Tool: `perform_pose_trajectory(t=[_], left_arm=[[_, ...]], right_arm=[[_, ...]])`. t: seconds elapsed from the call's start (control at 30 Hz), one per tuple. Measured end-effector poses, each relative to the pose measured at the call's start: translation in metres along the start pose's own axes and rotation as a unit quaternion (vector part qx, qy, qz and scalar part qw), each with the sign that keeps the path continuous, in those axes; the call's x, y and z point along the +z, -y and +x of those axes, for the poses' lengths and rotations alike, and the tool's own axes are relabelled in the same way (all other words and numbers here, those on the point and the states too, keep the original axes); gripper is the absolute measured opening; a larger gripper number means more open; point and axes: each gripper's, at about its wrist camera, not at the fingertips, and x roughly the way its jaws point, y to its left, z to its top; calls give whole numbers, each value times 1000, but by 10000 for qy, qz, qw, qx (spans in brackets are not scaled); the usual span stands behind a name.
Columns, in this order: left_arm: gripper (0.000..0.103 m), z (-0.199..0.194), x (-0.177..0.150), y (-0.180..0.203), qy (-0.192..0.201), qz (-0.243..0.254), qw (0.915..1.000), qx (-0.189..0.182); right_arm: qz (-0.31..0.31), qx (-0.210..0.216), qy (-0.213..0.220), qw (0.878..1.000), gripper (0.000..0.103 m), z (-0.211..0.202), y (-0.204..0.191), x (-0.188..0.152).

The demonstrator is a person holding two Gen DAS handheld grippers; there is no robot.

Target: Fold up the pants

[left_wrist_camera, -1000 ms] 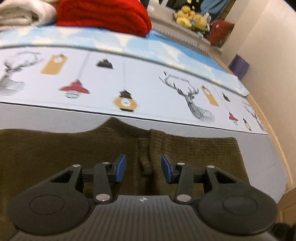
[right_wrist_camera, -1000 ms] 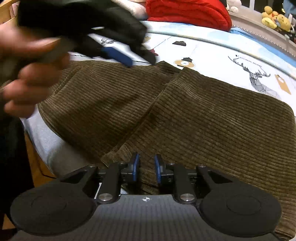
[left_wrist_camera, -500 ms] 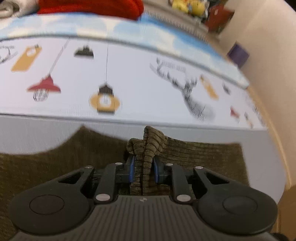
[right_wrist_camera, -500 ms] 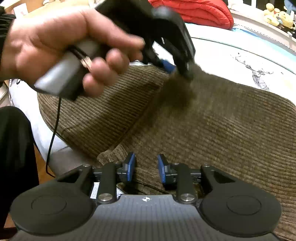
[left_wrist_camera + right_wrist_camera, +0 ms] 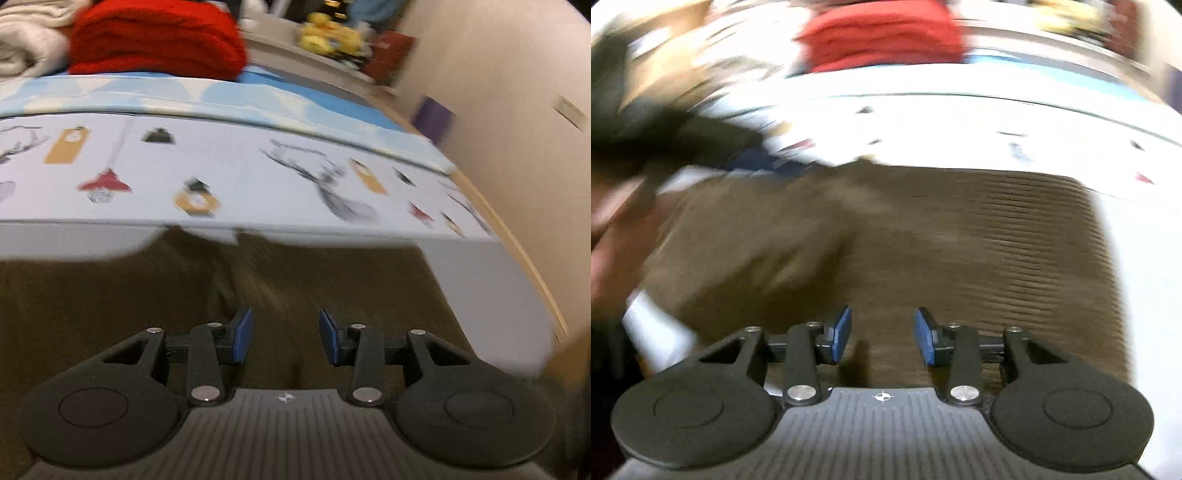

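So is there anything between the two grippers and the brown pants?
Nothing visible. The left gripper and right gripper are both open directly over the pants, with only bare cloth in front of their fingers.

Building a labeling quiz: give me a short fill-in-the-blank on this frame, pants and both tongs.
1. The corduroy pants lying on the bed are ____ in colour.
2. The left tongs are ____, with nothing between the blue pads.
3. The right tongs are ____ above the pants.
4. The folded blanket at the far side of the bedsheet is ____.

Missing words: brown; open; open; red
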Motion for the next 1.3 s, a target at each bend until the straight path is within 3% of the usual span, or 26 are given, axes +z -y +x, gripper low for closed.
perform_pose_trajectory(t=[0.07, 0.13, 0.17, 0.2, 0.23, 0.33, 0.37, 0.43, 0.5, 0.6, 0.7, 0.8, 1.07, 1.17, 1.2, 1.23, 1.27, 1.3], left_arm=[[43, -2, -30, 9, -203, 387, 9988, -202], [40, 11, -60, 17, -720, 931, 9930, -46], [38, 17, -74, 17, -776, 1170, 9900, 147], [37, 12, -78, 19, -547, 1273, 9902, 181], [37, 9, -79, 20, -519, 1245, 9907, 190], [38, -9, -79, 16, -149, 943, 9954, 107], [38, -10, -82, 13, -129, 931, 9955, 157], [51, 4, -89, 5, -599, 942, 9935, 200], [53, 0, -88, -4, -525, 664, 9964, 76], [52, -19, -83, -10, -276, 606, 9977, 118], [52, -33, -86, -15, -86, 606, 9979, 205], [52, -48, -86, -26, -56, 236, 9993, 278], [52, -97, -75, -78, 194, -783, 9947, 639], [53, -113, -72, -95, 293, -1194, 9897, 732], [54, -118, -71, -99, 330, -1289, 9881, 769], [54, -123, -71, -104, 363, -1370, 9865, 820], [54, -127, -71, -107, 392, -1431, 9852, 862], [55, -132, -71, -112, 423, -1503, 9836, 903]], right_arm=[[620, -656, 118, 9959, 44, -6, 24, -2], [1140, -1125, 59, 9871, 44, -7, 46, -7], [1345, -1370, -50, 9814, 44, -6, 56, -12], [1469, -1510, -156, 9774, 39, -3, 63, -17], [1516, -1557, -218, 9759, 32, -2, 68, -22], [1465, -1863, 88, 9715, 36, -16, 63, -24], [1384, -1997, 148, 9699, 36, -19, 60, -25], [1155, -2086, -71, 9711, 36, -12, 59, -31], [861, -2170, -216, 9721, 36, -3, 54, -37], [769, -2333, -26, 9694, 38, -10, 43, -34], [701, -2169, 238, 9734, 40, -20, 30, -34], [438, -1988, 474, 9779, 40, -24, 9, -32], [-175, -811, 875, 9927, 40, -13, -61, -18], [-400, -451, 665, 9960, 46, -2, -82, -21], [-518, -401, 424, 9969, 51, 5, -87, -23], [-654, -357, -42, 9972, 50, 18, -91, -27], [-718, -424, -175, 9964, 51, 25, -94, -31], [-763, -559, 12, 9955, 51, 22, -96, -31]])
